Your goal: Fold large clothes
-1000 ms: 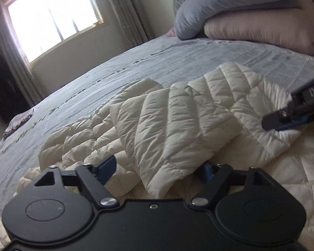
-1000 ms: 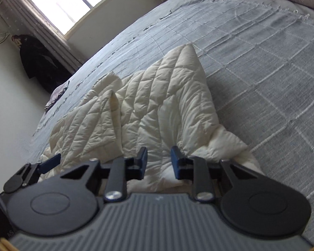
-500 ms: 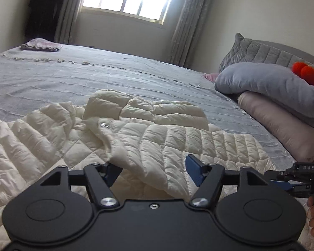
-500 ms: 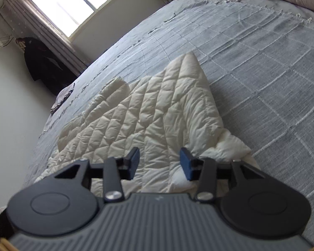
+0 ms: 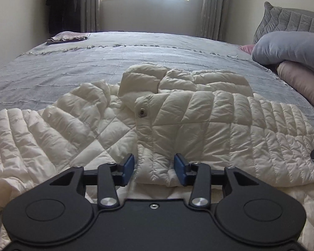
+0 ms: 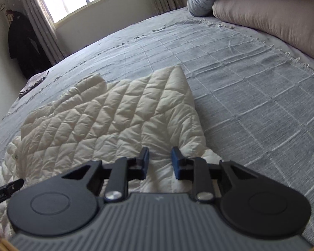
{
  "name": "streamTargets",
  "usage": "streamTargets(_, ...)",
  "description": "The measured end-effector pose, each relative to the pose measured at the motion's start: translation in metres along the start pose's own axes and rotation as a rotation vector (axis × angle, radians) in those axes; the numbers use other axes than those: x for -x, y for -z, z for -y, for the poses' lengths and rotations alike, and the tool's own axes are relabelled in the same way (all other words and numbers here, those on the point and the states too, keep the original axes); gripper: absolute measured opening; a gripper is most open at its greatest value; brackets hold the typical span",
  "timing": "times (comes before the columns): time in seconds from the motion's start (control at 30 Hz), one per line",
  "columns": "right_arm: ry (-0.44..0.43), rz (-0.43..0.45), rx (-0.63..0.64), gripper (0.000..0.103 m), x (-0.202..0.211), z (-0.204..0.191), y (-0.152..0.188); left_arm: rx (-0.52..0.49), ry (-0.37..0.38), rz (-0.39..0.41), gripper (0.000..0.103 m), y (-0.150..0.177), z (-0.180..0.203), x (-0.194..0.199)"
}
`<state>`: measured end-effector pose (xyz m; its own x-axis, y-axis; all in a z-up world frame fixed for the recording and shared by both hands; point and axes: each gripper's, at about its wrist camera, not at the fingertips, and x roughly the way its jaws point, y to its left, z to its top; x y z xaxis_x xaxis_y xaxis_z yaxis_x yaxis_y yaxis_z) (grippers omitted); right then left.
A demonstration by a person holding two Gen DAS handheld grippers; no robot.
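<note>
A cream jacket [image 5: 198, 125] lay spread across the near half of the bed [image 5: 136, 48], its collar and snap toward the window, one panel turned over the middle. The left gripper [image 5: 154, 165] stood at the panel's near edge with its jaws half wide and closing, a ridge of quilting between the blue pads [image 5: 127, 166]; whether they already pressed it could not be told. The risk there was a shallow bite: the slick, puffy shell could slide out and let the panel flop back open. To the right, the right gripper [image 6: 159, 161] had its jaws narrow and closing over the jacket's near right corner, fabric lying between them, apparently not yet pinched. A pinch that took only the top layer would likely drag the fold askew. Open room lay ahead and right: bare grey bedspread ran to the far edge, with folded cloth [image 5: 68, 36] at the far left corner and stacked pillows [image 6: 272, 14] along the right edge.
</note>
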<state>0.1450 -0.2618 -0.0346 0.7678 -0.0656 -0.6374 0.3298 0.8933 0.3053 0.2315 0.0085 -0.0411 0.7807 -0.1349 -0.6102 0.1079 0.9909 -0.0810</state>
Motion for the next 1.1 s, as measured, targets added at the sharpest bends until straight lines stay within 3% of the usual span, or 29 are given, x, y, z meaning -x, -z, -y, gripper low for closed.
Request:
streamTargets(0.07,-0.037,0.013,-0.025,0.034,0.011,-0.003,-0.003,-0.010,0.013,0.031,0.067,-0.004,-0.006,0.016)
streamTargets(0.1,-0.045,0.021,-0.035,0.043,0.017,-0.004,-0.004,-0.008,0.005,0.044,0.076,-0.005,-0.010,0.025)
streamTargets(0.17,-0.048,0.036,-0.041,0.049,0.027,-0.009,-0.004,0.004,-0.018,0.058,0.085,-0.008,-0.020,0.041)
streamTargets(0.23,-0.055,0.048,-0.046,0.060,0.036,-0.014,-0.003,0.026,-0.030,0.065,0.088,-0.011,-0.034,0.055)
streamTargets(0.37,-0.064,0.054,-0.069,0.077,0.049,-0.027,0.008,0.094,-0.018,0.117,0.103,-0.001,-0.068,0.083)
streamTargets(0.43,-0.064,0.047,-0.063,0.087,0.053,-0.036,0.015,0.136,-0.045,0.138,0.103,0.009,-0.084,0.088)
streamTargets(0.67,-0.019,0.067,0.072,0.093,0.059,-0.069,0.032,0.194,-0.160,0.074,0.103,0.024,-0.134,0.090)
streamTargets(0.8,0.017,0.077,0.121,0.096,0.057,-0.076,0.038,0.229,-0.212,0.084,0.103,0.031,-0.166,0.099)
streamTargets(0.97,0.026,0.065,0.170,0.096,0.052,-0.086,0.045,0.257,-0.372,0.099,0.103,0.039,-0.216,0.103)
streamTargets(1.1,0.021,0.063,0.190,0.096,0.050,-0.093,0.048,0.364,-0.472,0.112,0.103,0.046,-0.264,0.102)
